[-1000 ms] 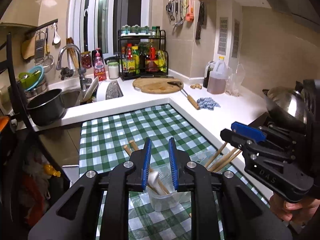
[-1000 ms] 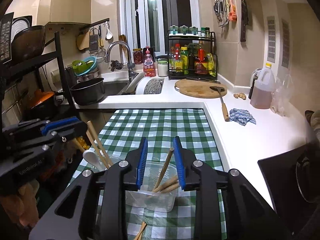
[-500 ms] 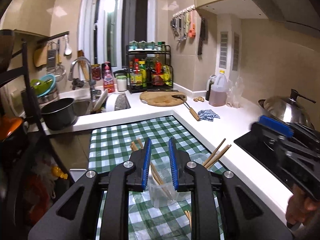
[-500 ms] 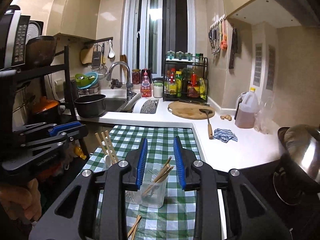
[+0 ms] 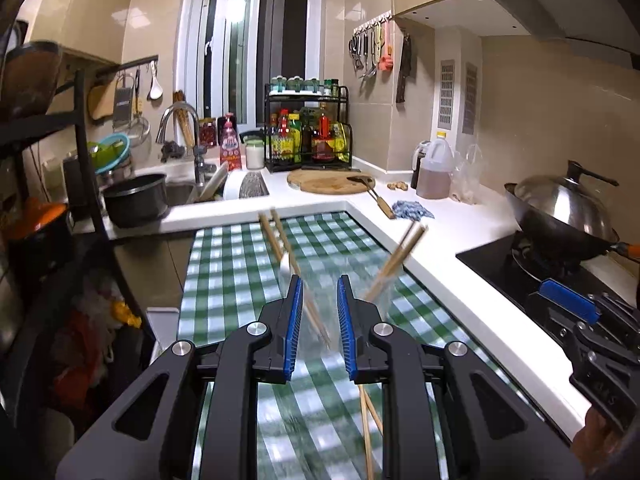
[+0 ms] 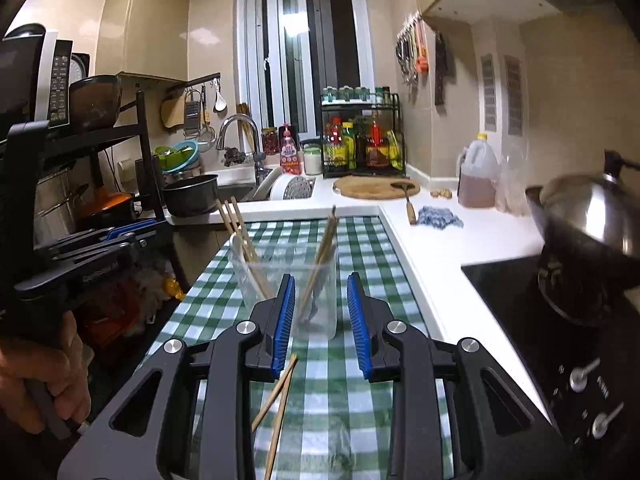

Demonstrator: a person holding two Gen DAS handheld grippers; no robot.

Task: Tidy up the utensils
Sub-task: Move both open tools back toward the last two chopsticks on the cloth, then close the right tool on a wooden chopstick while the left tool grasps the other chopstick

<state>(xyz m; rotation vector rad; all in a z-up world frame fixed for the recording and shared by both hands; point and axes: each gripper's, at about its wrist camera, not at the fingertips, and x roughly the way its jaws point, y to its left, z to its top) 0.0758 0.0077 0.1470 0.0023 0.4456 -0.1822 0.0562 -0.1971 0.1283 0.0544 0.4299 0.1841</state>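
Blur smears most of what my left wrist camera sees: my left gripper [image 5: 318,322] stands parted with nothing between its ribbed blue pads, above the green-and-white checked cloth [image 5: 236,276]. Ahead, wooden chopsticks [image 5: 280,240] and a second slanting bundle [image 5: 400,258] rise from clear containers whose walls I can barely make out here. Two loose chopsticks [image 5: 366,420] lie flat on the cloth below my fingers. At the right edge sits my right gripper [image 5: 588,320], beside a steel-lidded wok [image 5: 560,208].

From my right wrist camera the picture is sharper. My right gripper [image 6: 321,322] is spread wide, empty, just short of a clear plastic cup [image 6: 316,288] holding chopsticks [image 6: 322,256]. Touching it on the left, another cup [image 6: 246,264] holds chopsticks with a white spoon [image 6: 240,246]. A crossed loose pair [image 6: 278,400] lies on the cloth. My left gripper [image 6: 100,248] shows at left; from here I cannot tell its opening.
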